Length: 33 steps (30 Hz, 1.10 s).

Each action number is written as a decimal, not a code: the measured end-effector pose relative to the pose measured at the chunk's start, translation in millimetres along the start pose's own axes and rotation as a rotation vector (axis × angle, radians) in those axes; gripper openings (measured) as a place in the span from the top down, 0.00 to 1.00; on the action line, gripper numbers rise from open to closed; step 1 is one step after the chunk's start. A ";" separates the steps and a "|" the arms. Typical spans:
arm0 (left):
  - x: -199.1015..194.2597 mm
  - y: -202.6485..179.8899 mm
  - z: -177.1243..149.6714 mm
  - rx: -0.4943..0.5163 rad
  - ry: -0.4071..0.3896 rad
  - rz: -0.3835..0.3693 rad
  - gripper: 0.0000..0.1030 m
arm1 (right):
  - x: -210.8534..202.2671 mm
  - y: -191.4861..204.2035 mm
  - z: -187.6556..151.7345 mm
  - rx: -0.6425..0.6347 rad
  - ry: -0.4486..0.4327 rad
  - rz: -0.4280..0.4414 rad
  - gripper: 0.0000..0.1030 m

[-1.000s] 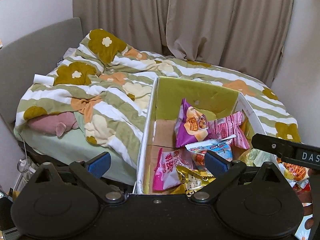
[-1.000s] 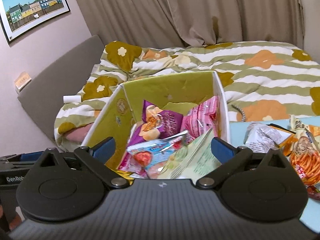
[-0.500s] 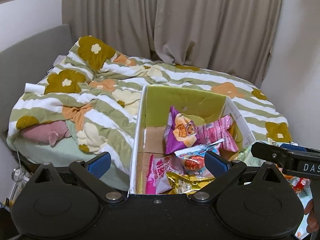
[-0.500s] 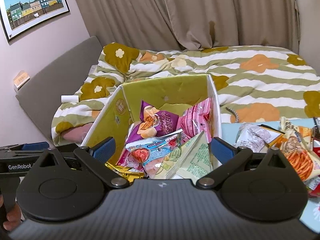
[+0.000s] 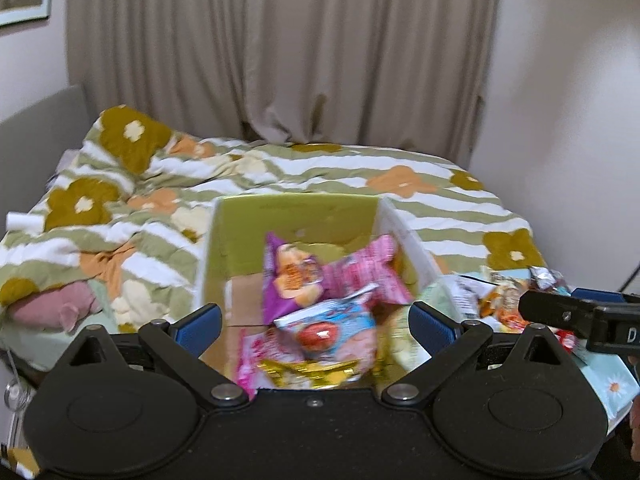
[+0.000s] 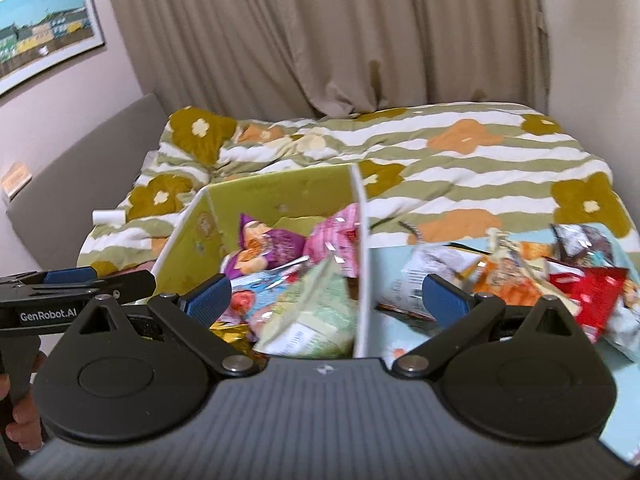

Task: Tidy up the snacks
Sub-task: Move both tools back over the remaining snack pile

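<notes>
- Left wrist view: left gripper spread wide, blue pads far apart, nothing held, poised above the near end of the green-lined cardboard box.
- In the box, somewhat blurred: purple snack bag leaning against a pink packet, a light-blue packet in front, a gold wrapper nearest.
- Far right: right gripper seen side-on above loose snacks; floral duvet beyond.
- Right wrist view: right gripper equally wide open and empty, straddling the box's white right wall.
- Pale-green packet propped against that wall inside; red bag and orange packet piled on the light-blue surface just outside.
- Left gripper at left edge.
</notes>
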State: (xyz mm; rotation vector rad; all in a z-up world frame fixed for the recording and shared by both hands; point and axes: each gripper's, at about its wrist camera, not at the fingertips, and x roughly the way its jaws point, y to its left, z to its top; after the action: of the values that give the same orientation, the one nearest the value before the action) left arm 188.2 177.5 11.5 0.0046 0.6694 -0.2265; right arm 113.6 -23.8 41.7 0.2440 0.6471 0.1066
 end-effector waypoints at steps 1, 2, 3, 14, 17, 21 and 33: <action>0.7 -9.0 0.2 0.014 -0.005 -0.014 0.02 | -4.5 -7.3 0.4 0.011 -0.003 -0.007 0.00; 1.6 -18.0 0.6 0.029 -0.009 -0.028 0.02 | -8.6 -13.9 1.1 0.021 -0.008 -0.016 0.00; 3.1 -27.7 0.7 0.042 -0.014 -0.041 0.02 | -13.4 -22.0 1.0 0.028 -0.015 -0.028 0.00; 42.8 -145.2 -0.9 0.149 0.043 -0.154 0.02 | -46.4 -132.9 0.1 0.094 -0.011 -0.155 0.00; 60.2 -171.9 -4.5 0.169 0.070 -0.160 0.02 | -49.1 -167.2 1.5 0.117 0.002 -0.179 0.00; 85.6 -202.9 -10.1 0.217 0.108 -0.139 0.02 | -44.0 -213.7 0.4 0.145 0.031 -0.197 0.00; 161.9 -266.9 -41.4 0.402 0.183 -0.113 0.05 | 5.0 -314.9 -15.0 0.196 0.169 -0.206 0.00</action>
State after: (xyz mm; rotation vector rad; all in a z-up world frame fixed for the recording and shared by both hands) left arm 230.0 -113.1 -102.4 0.3775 0.7977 -0.4704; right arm 115.4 -324.3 -53.9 0.3575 0.8488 -0.1364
